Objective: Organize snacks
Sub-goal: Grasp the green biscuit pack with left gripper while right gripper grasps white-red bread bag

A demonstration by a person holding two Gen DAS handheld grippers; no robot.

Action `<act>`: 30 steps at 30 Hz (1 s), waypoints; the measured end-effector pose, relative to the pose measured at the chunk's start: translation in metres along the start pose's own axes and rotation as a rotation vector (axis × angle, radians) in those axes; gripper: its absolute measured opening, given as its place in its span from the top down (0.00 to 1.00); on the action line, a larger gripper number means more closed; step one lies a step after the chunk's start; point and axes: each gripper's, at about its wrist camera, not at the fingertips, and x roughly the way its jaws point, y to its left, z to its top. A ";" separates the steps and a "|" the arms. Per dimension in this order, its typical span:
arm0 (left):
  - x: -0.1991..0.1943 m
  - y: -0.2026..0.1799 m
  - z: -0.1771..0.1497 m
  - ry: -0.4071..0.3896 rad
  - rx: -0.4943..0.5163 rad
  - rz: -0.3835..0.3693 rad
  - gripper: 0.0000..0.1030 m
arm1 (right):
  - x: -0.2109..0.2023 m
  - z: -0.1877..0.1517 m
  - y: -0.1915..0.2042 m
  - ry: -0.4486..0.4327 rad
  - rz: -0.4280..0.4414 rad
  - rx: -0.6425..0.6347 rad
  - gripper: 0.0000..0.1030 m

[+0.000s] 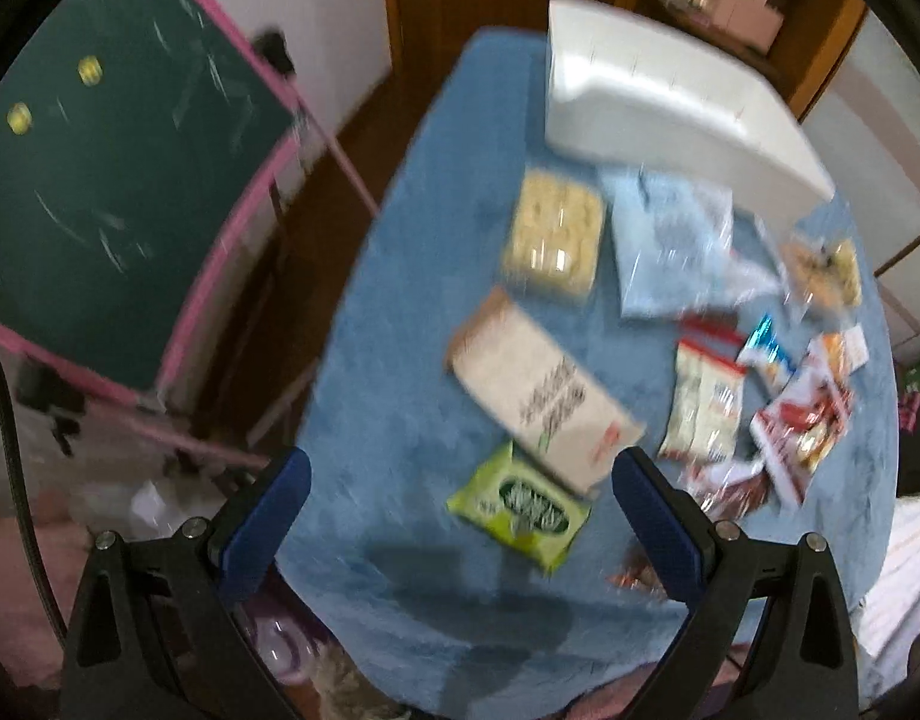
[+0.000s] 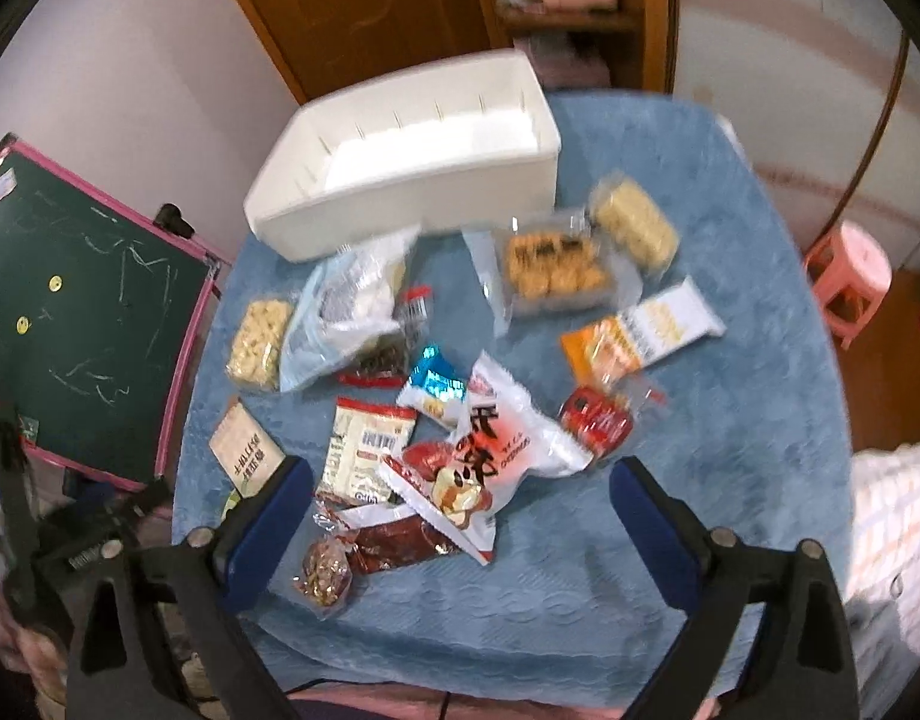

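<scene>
Both tongs agape and empty, white bin behind scattered snack packets, chalkboard beside table

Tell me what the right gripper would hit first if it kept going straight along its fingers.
Probably the white-and-red snack bag lying on top of the pile, which sits between the open right gripper fingers in its own view. Nothing appears above it, though depth is hard to judge in this blurred fisheye view.

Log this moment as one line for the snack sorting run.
stage: start | left claw: open, empty | right claw: open, empty | white bin: empty | snacks: loose on blue tablecloth
</scene>
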 end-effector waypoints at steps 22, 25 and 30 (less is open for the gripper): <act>0.108 -0.031 -0.036 0.167 0.249 -0.019 0.03 | 0.108 -0.002 -0.036 0.301 0.123 0.283 0.19; 0.109 -0.028 -0.030 0.159 0.231 -0.031 0.07 | 0.114 -0.005 -0.030 0.316 0.128 0.269 0.27; 0.103 -0.029 -0.025 0.126 0.250 -0.033 0.33 | 0.113 -0.009 -0.027 0.284 0.130 0.242 0.34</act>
